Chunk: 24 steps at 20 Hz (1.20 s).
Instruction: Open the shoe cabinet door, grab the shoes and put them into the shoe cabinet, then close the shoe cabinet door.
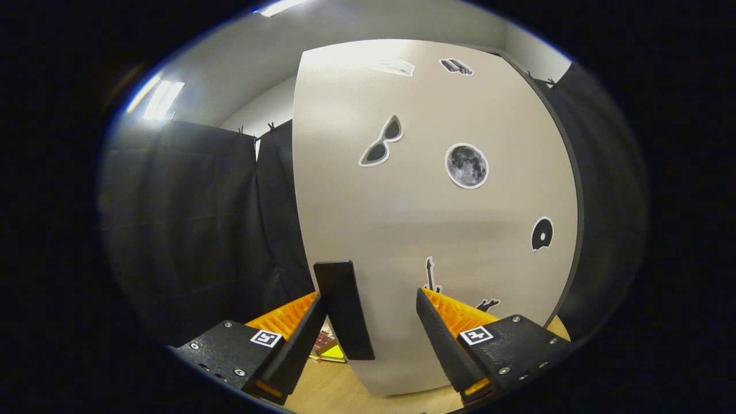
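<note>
Here tongs (368,328) open, upright door handle (344,310) between fingers, touching left one.

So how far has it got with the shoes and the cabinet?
Hardly started, it seems. The cabinet door fills the view just ahead, and the open gripper has its fingers either side of the dark handle without pressing it. Whether the door is opening or closing I can't tell.

staged recording booth, not a lived-in home — black cloth (190,230) clipped up as walls, white partition (247,69) above, ceiling light panels (163,99). lone pale cabinet door (425,218) with decorative stickers (466,165) — wood-look floor (328,391) underneath.
</note>
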Tool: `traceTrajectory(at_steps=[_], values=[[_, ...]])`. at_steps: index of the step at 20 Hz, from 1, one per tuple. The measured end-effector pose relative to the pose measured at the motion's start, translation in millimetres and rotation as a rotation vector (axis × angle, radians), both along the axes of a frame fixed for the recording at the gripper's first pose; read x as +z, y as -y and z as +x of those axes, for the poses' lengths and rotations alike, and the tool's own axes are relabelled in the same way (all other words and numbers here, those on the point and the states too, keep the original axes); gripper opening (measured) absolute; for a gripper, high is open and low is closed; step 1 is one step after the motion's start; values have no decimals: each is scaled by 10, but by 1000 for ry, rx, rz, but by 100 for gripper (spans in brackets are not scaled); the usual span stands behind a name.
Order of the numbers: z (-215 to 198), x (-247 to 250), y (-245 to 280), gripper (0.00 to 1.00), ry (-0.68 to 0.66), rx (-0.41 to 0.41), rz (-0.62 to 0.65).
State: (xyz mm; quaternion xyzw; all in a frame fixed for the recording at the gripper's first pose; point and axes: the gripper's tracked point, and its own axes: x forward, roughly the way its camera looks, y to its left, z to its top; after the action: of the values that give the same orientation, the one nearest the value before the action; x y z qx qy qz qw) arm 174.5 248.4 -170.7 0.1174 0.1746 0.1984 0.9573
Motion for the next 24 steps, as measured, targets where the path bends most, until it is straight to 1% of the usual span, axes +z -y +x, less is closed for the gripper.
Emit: traceTrajectory(at_steps=[3, 8, 17, 24], values=[[-91, 200, 179, 96, 38, -14, 0], [-221, 460, 585, 96, 99, -65, -44], [-414, 865, 1208, 96, 167, -185, -87], [-523, 1211, 1542, 96, 237, -274, -112]])
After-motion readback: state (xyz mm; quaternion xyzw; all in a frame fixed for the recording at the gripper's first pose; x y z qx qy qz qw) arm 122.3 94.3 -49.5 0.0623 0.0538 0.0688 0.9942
